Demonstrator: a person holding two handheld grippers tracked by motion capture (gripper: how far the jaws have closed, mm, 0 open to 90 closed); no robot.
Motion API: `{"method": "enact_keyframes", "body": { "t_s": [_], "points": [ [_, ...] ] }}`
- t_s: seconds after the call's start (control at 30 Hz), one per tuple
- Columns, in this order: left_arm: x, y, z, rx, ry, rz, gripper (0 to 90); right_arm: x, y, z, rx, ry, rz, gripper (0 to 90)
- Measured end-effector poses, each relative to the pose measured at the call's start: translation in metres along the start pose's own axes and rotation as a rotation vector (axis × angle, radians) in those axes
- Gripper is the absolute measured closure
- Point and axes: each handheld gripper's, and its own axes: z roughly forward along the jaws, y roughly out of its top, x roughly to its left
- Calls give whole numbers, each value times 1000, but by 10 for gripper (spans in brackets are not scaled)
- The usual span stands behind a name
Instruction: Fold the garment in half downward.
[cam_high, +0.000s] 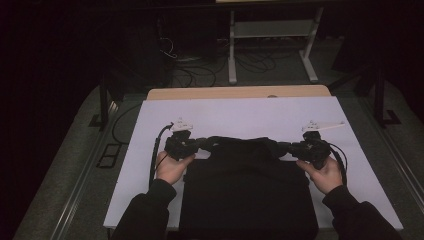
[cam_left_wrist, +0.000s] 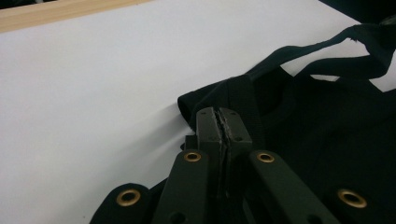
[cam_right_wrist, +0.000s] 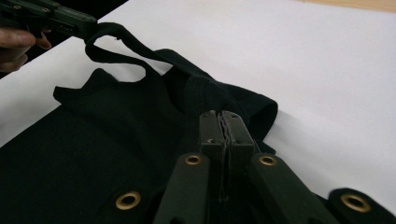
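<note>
The black garment is lying mostly flat on the white sheet covering the bench, its body reaching toward the person and its strapped top edge facing the far side. The left gripper and right gripper are each pinching a top corner of the garment, jaws clenched on the cloth. Judging by this, the spreading is largely done; a strap loop is still standing up off the garment, so smoothing and any folding are remaining.
</note>
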Motion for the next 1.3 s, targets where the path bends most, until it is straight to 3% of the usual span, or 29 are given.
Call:
{"method": "enact_keyframes", "body": {
  "t_s": [0.57,0.87,1.3],
  "points": [
    [-8,-13,-12,-4,-56,16,871,13,-10,-6,31,41,-22,872],
    [-6,-27,-13,5,-77,-9,870,14,-17,-8,51,51,-23,872],
    [-18,-37,-23,22,-118,18,870,26,-26,-14,79,77,-37,872]
  ]
}}
